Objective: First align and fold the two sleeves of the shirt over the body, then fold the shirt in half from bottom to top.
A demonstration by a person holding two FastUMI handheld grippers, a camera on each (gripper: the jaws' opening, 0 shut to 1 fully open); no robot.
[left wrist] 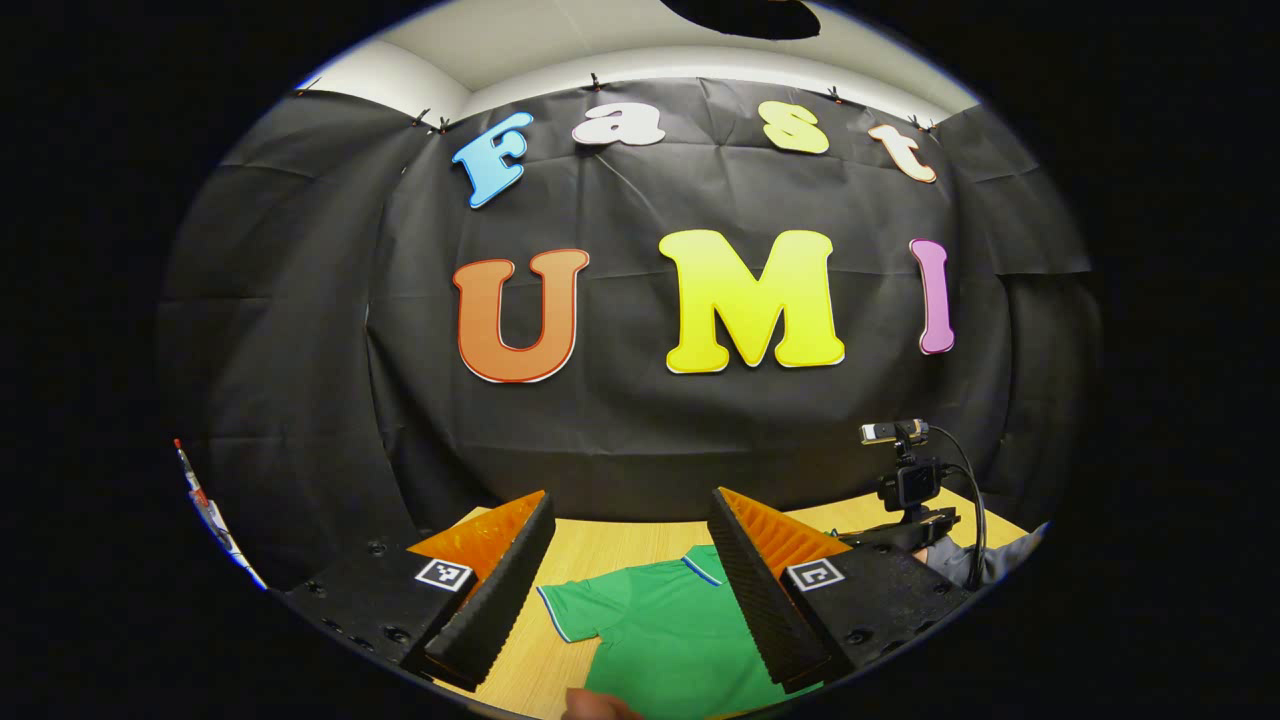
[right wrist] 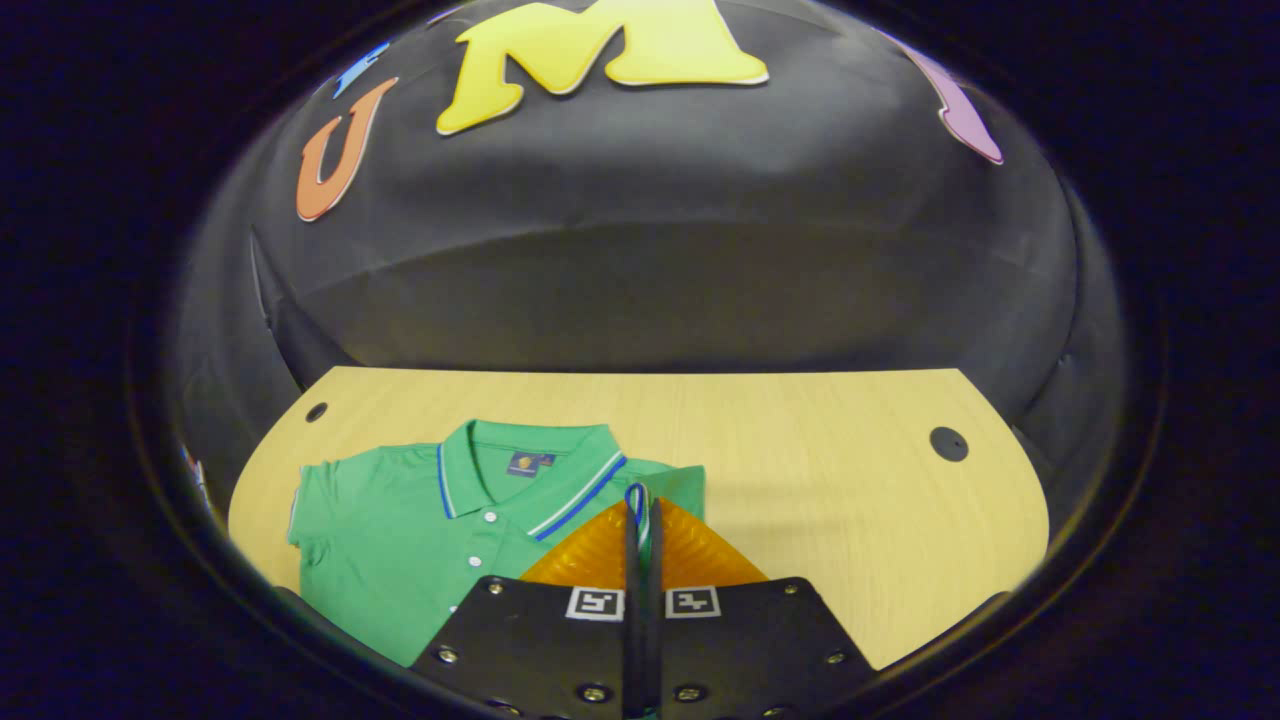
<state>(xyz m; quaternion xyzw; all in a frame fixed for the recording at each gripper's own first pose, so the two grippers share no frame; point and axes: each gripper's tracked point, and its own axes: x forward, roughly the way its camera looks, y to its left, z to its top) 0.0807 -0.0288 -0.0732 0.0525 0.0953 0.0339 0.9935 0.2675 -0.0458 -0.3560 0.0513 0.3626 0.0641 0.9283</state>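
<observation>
Right gripper [right wrist: 640, 510]: jaws closed down to a thin slit, pinching the striped cuff of the green polo shirt's [right wrist: 400, 540] sleeve [right wrist: 637, 505]. The cuff edge sticks up between the fingers, with both sides pressing on it.

Left gripper [left wrist: 630, 560]: jaws spread wide, nothing between them, no contact with cloth. It hangs above the table [left wrist: 620, 540], looking down past its fingers at the shirt.

Shirt lies flat on the light wooden table, on the left part of the right gripper view, collar [right wrist: 530, 470] toward the booth wall, buttons visible. Its far sleeve [right wrist: 315, 505] lies spread out to the side.

In the left gripper view a small camera on a stand [left wrist: 905, 480] sits at the table's right edge, with the other gripper's body just below it.
</observation>
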